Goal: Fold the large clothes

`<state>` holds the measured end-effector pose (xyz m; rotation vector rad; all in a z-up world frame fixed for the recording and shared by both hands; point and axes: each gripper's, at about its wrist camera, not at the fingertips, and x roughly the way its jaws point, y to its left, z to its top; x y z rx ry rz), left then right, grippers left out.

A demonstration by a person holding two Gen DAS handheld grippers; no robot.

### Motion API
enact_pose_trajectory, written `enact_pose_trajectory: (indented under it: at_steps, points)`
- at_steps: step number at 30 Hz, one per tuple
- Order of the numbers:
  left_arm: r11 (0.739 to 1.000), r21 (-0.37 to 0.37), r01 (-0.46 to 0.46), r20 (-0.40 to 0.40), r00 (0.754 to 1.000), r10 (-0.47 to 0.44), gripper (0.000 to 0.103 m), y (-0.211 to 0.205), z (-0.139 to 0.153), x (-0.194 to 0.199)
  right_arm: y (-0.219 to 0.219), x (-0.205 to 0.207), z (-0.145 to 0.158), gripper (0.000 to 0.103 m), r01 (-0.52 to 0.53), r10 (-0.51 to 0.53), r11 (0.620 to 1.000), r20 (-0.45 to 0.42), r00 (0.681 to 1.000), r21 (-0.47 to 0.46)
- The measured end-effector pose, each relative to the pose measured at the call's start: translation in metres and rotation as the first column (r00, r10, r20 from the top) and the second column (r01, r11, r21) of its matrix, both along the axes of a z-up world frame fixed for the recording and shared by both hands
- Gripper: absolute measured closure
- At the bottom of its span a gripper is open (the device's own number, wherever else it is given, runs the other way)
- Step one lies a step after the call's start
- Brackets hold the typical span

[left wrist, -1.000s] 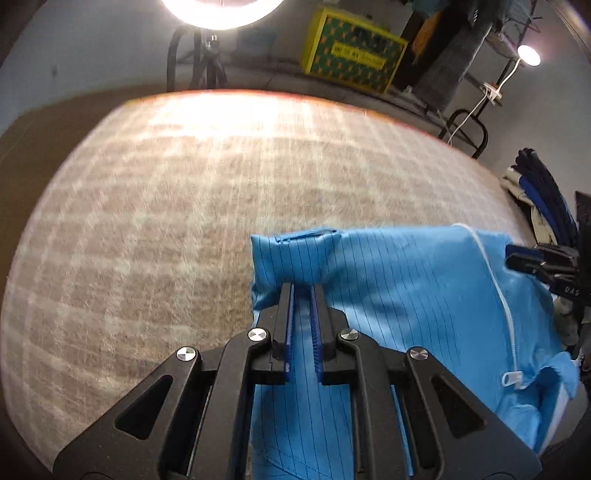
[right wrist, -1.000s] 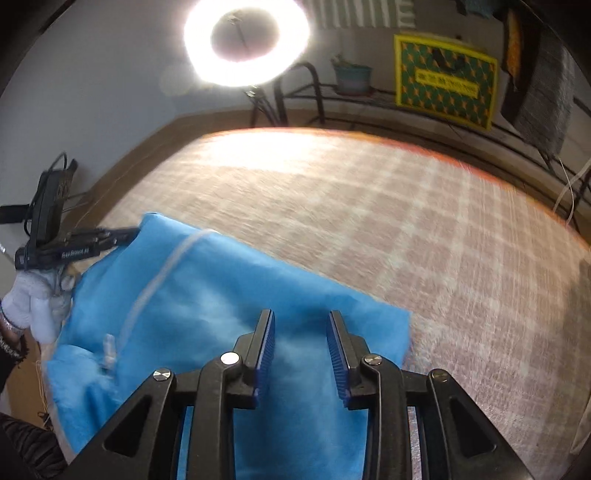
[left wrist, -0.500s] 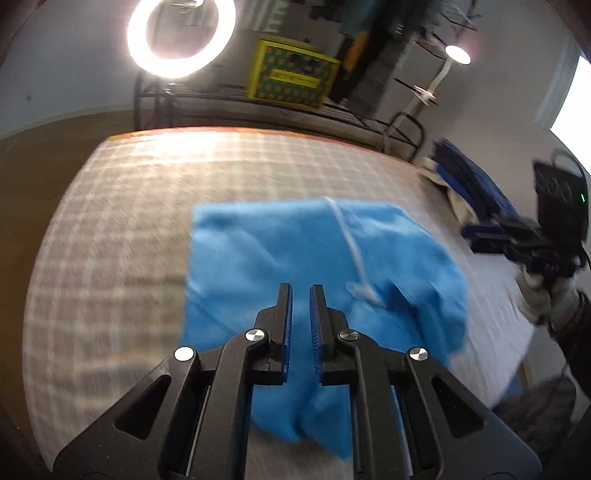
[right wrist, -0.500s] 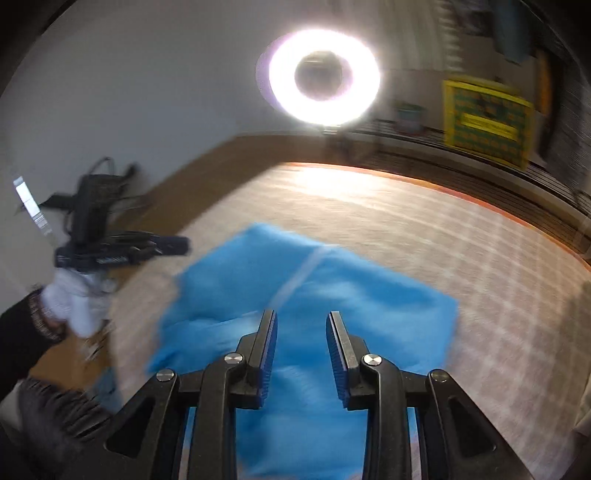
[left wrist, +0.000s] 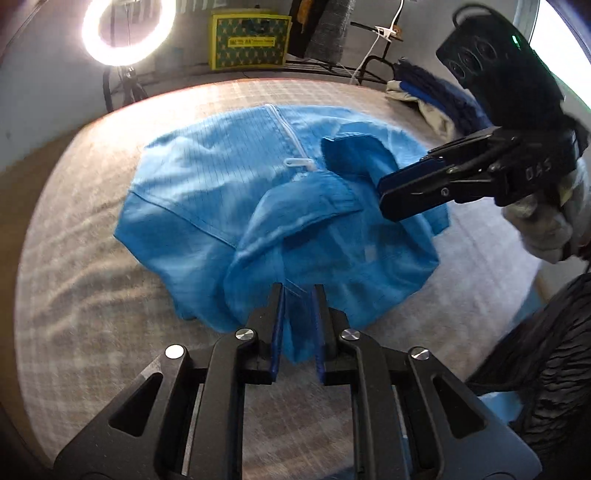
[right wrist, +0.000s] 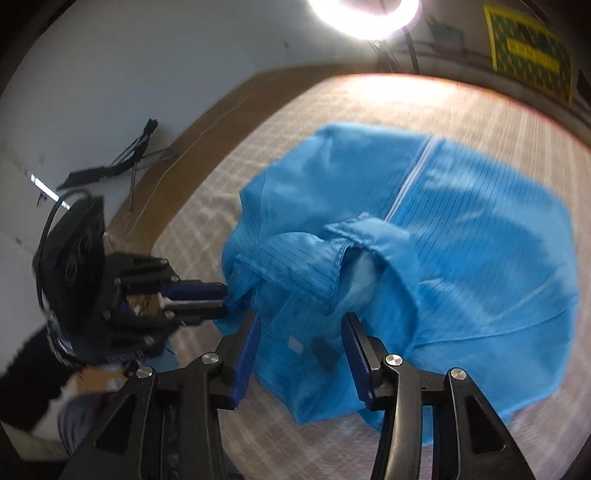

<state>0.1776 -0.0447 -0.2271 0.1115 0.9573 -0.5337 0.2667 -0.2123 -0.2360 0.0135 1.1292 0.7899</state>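
- Left wrist view: the blue garment point(left wrist: 258, 192) lies rumpled in the middle of the checked cloth surface point(left wrist: 74, 280), its white zipper point(left wrist: 291, 147) running up toward 12 o'clock.
- The left gripper point(left wrist: 298, 325) has narrow jaws that are opening, with a fold of blue fabric between the pads; whether they press it I cannot tell.
- At 3 o'clock the right gripper point(left wrist: 384, 195) reaches in over the garment's edge, carried by a gloved hand point(left wrist: 543, 229).
- Only this view shows a pile of dark blue clothes point(left wrist: 436, 96) at 1 o'clock, plus the yellow box point(left wrist: 247, 40) and ring light point(left wrist: 127, 31) at 11.
- Right wrist view: the right gripper point(right wrist: 301, 345) has jaws fairly wide and opening, with fabric hanging loose between them, pads not pressing it.
- Here the garment point(right wrist: 461, 236) fills the centre to 3 o'clock, collar turned up.
- At 9 o'clock the left gripper point(right wrist: 221, 299) has its tips at the garment's edge, a side look the other view lacks.
- Only here, black cables point(right wrist: 136, 147) lie on the floor at 10 o'clock.
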Motion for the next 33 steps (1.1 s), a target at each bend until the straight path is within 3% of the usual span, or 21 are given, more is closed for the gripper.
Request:
enact_pose_trajectory:
  at_steps: [3, 7, 8, 9, 15, 19, 20, 21, 23, 29, 31, 33]
  points:
    - [0.999, 0.046, -0.027, 0.034, 0.999, 0.026, 0.089, -0.003, -0.003, 0.002, 0.004, 0.006, -0.002, 0.048, 0.034, -0.034, 0.999, -0.028, 0.999, 0.023]
    - [0.997, 0.064, -0.035, 0.057, 0.998, 0.031, 0.089, -0.004, -0.008, 0.009, 0.012, 0.014, -0.006, 0.048, 0.077, -0.073, 0.996, -0.078, 0.994, 0.052]
    - [0.997, 0.074, -0.039, 0.062, 0.997, 0.034, 0.089, -0.005, -0.010, 0.010, 0.014, 0.016, -0.009, 0.052, 0.087, -0.083, 0.995, -0.091, 0.992, 0.051]
    - [0.996, 0.080, -0.041, 0.063, 0.997, 0.036, 0.089, -0.005, -0.012, 0.011, 0.015, 0.018, -0.011, 0.066, 0.094, -0.087, 0.994, -0.110, 0.990, 0.062]
    - [0.997, 0.074, -0.032, 0.059, 0.998, 0.027, 0.089, -0.006, -0.021, 0.014, 0.014, 0.026, -0.008, 0.100, 0.151, -0.128, 0.975, -0.142, 0.982, 0.164]
    - [0.998, 0.042, -0.041, 0.061, 0.997, 0.038, 0.089, 0.000, -0.019, 0.013, 0.013, 0.033, -0.003, 0.097, 0.166, -0.143, 0.971, -0.136, 0.980, 0.173]
    - [0.998, 0.042, -0.039, 0.064, 0.997, 0.037, 0.089, 0.001, -0.018, 0.012, 0.013, 0.031, -0.001, 0.091, 0.165, -0.150, 0.976, -0.114, 0.982, 0.141]
    - [0.998, 0.041, -0.038, 0.065, 0.997, 0.035, 0.089, 0.002, -0.018, 0.011, 0.013, 0.028, 0.000, 0.068, 0.163, -0.156, 0.982, -0.084, 0.984, 0.093]
    - [0.999, 0.027, -0.037, 0.059, 0.998, 0.035, 0.089, 0.004, -0.018, 0.013, 0.008, 0.024, -0.001, 0.051, 0.170, -0.164, 0.983, -0.083, 0.983, 0.070]
    - [0.999, 0.020, -0.026, 0.063, 0.998, 0.025, 0.089, 0.002, -0.016, 0.011, 0.007, 0.033, -0.024, 0.053, 0.202, -0.191, 0.978, -0.146, 0.971, 0.059]
    - [1.000, 0.022, -0.022, 0.074, 0.997, 0.020, 0.089, 0.000, -0.013, 0.010, 0.010, 0.035, -0.030, 0.064, 0.191, -0.177, 0.979, -0.164, 0.970, 0.069]
    - [0.999, 0.032, -0.020, 0.088, 0.996, 0.017, 0.089, -0.003, -0.010, 0.010, 0.010, 0.037, -0.032, 0.085, 0.190, -0.164, 0.975, -0.206, 0.965, 0.117]
